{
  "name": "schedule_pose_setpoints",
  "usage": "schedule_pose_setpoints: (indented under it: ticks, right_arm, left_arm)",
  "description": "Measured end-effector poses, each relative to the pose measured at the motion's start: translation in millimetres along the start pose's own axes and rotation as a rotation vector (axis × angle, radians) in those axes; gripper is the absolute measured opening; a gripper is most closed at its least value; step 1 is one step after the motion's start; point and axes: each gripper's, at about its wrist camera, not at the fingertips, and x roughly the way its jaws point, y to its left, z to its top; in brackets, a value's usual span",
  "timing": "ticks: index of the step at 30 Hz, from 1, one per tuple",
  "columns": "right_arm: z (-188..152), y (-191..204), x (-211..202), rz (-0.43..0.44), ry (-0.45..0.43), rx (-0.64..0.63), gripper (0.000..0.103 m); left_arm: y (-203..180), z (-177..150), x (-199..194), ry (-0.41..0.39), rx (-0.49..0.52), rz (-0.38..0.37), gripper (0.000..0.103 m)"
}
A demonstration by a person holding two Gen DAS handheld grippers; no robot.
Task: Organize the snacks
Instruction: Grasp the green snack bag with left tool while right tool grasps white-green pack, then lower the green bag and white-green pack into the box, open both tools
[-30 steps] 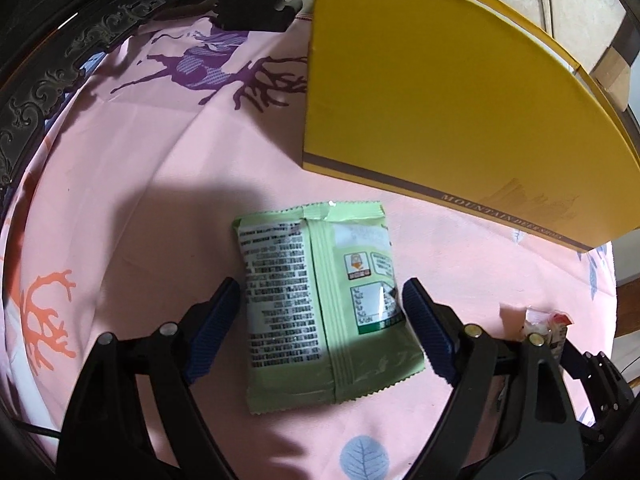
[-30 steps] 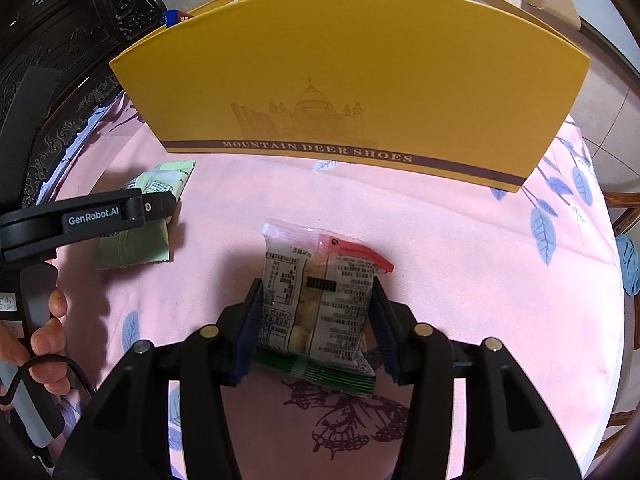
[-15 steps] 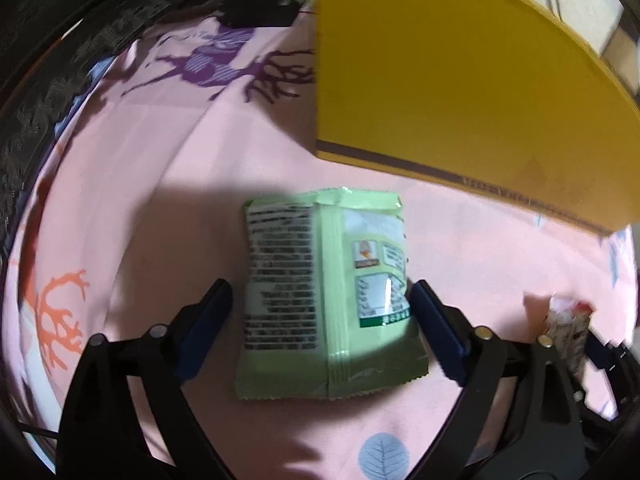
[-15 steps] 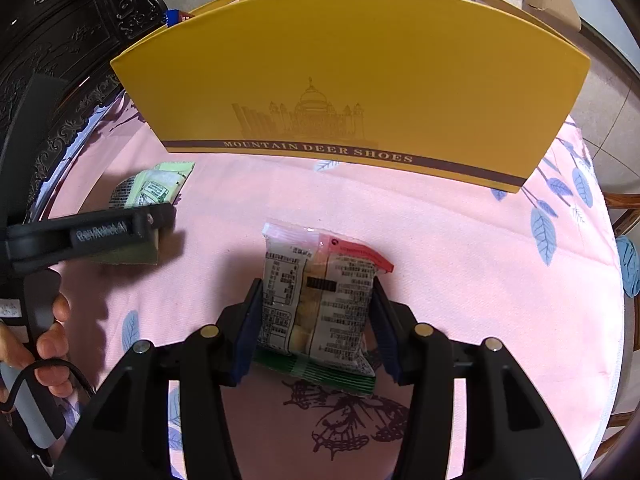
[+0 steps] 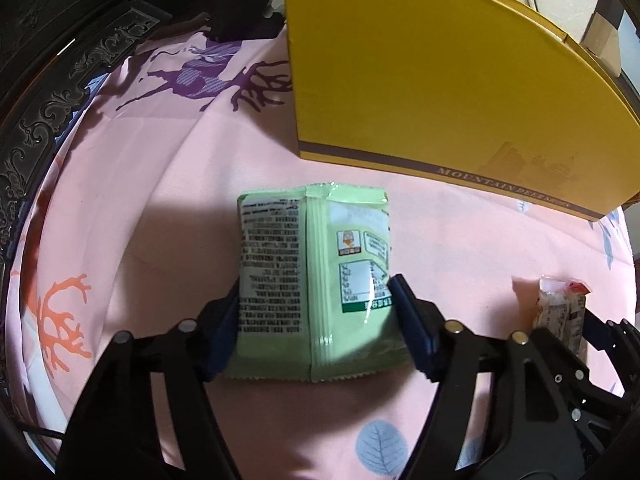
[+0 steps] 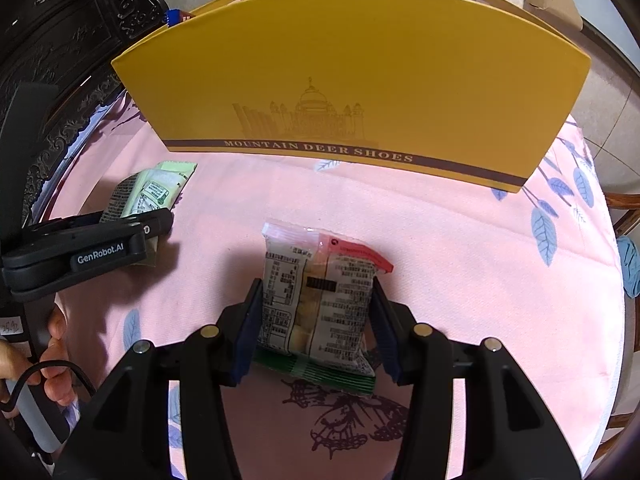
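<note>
Both packets lie flat on the pink tablecloth (image 6: 460, 248), just in front of the yellow shoe box (image 6: 360, 80) standing toward the far edge. My guess is they're staged for dropping in.

The right gripper (image 6: 316, 316) is pinched on the clear snack packet (image 6: 316, 300), pads against both sides. The left gripper (image 5: 314, 312) is closing around the green snack packet (image 5: 312, 280), nearer the left edge, pads right at its sides, the right one just touching.

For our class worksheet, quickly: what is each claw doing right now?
Left claw: jaws closing, pads against the sides of the green snack packet.
Right claw: shut on the clear snack packet.
</note>
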Motion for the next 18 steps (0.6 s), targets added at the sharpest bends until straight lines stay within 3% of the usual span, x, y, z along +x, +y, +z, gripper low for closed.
schedule_pose_setpoints:
  ticks: [9, 18]
  right_arm:
    - [-7, -3, -19, -0.005, -0.02, 0.006, 0.051]
    - [7, -4, -66, -0.003, -0.134, 0.002, 0.051]
  left_arm:
    - [-13, -4, -25, -0.048, 0.023, -0.046, 0.063]
    - [-17, 7, -74, -0.125, 0.036, -0.061, 0.063]
